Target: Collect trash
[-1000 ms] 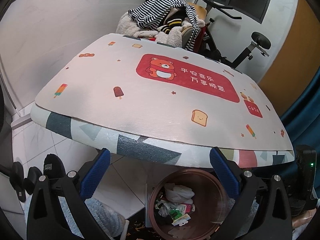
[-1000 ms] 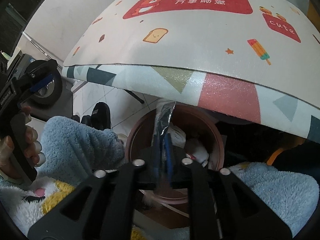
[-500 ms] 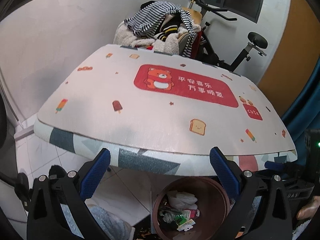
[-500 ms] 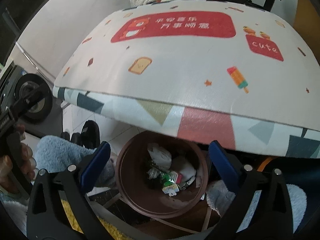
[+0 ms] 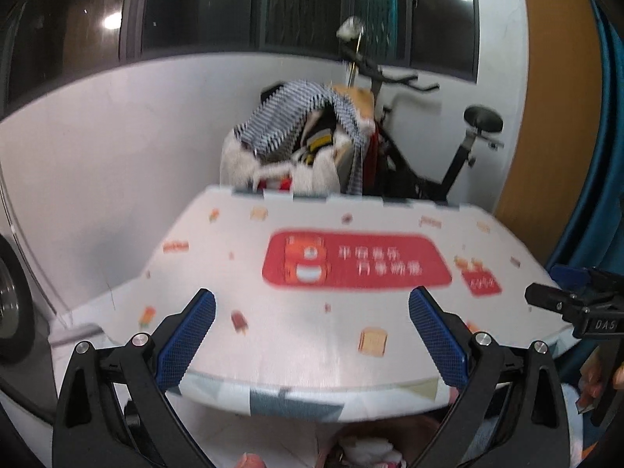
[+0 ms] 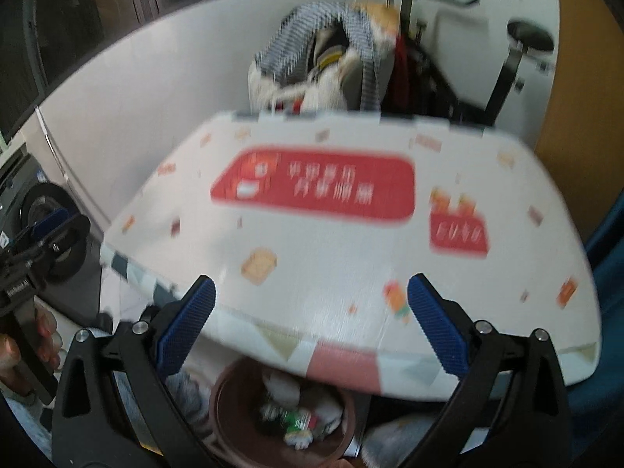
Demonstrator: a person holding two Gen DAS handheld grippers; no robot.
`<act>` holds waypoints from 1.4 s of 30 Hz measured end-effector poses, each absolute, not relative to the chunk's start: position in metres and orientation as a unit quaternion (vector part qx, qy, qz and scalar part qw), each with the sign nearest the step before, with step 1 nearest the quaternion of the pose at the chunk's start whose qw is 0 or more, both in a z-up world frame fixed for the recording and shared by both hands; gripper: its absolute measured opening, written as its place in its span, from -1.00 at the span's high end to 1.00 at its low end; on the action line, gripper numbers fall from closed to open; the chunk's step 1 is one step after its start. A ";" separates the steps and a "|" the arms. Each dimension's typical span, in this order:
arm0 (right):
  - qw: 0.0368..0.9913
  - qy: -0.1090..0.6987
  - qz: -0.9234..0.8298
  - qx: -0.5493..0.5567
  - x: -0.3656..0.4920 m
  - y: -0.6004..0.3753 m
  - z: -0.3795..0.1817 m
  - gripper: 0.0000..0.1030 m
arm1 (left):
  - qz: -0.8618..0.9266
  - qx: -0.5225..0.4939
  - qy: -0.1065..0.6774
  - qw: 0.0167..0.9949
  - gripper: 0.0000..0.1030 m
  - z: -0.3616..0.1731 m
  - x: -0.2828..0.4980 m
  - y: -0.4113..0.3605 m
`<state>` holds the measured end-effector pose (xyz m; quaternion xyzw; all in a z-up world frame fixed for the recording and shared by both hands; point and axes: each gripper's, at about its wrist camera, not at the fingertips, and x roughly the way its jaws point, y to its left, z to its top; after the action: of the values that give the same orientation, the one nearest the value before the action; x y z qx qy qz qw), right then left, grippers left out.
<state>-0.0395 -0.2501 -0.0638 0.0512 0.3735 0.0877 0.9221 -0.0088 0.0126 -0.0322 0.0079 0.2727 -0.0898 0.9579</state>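
Note:
A brown round trash bin (image 6: 234, 421) stands on the floor under the table's near edge, with wrappers and crumpled paper (image 6: 296, 417) inside. In the left wrist view only a sliver of the bin (image 5: 362, 448) shows at the bottom. My left gripper (image 5: 312, 335) is open and empty, raised above the table's near edge. My right gripper (image 6: 312, 327) is open and empty, above the near edge and over the bin. Both views are blurred by motion. The right gripper also shows at the right of the left wrist view (image 5: 569, 296).
A table with a white cartoon-print mat (image 5: 312, 323) and a red bear banner (image 5: 355, 261) fills the middle. Behind it stand a chair heaped with striped clothes (image 5: 296, 136) and an exercise bike (image 5: 460, 148). A washing machine (image 6: 43, 210) is at the left.
The right gripper opened and let the clear wrapper go into the bin. Both grippers then rose and tilted up from the bin toward the table top and far wall.

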 end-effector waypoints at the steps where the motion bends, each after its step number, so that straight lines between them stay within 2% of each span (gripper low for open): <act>1: 0.929 0.356 0.083 0.050 -0.040 -0.253 -0.051 -0.89 | -0.090 0.005 0.263 0.961 -0.88 -0.023 -0.009 0.012; 8: 0.957 0.277 0.075 0.051 -0.043 -0.264 0.009 -0.89 | -0.073 -0.002 0.214 0.974 -0.88 0.027 -0.013 0.009; 15: 0.966 0.248 0.066 0.040 -0.047 -0.268 0.042 -0.89 | -0.059 0.033 0.141 0.988 -0.88 0.055 -0.037 -0.004; 27: 0.968 0.240 0.056 0.051 -0.052 -0.280 0.069 -0.89 | -0.083 0.028 0.148 0.985 -0.88 0.067 -0.040 -0.007; 42: 0.965 0.249 0.054 0.058 -0.058 -0.282 0.065 -0.89 | -0.075 0.028 0.172 0.982 -0.88 0.063 -0.038 -0.006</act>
<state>-0.0576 -0.2818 0.0648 0.0584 0.2493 0.0541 0.9651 -0.0383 -0.0055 0.0634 0.0282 0.1724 -0.0754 0.9817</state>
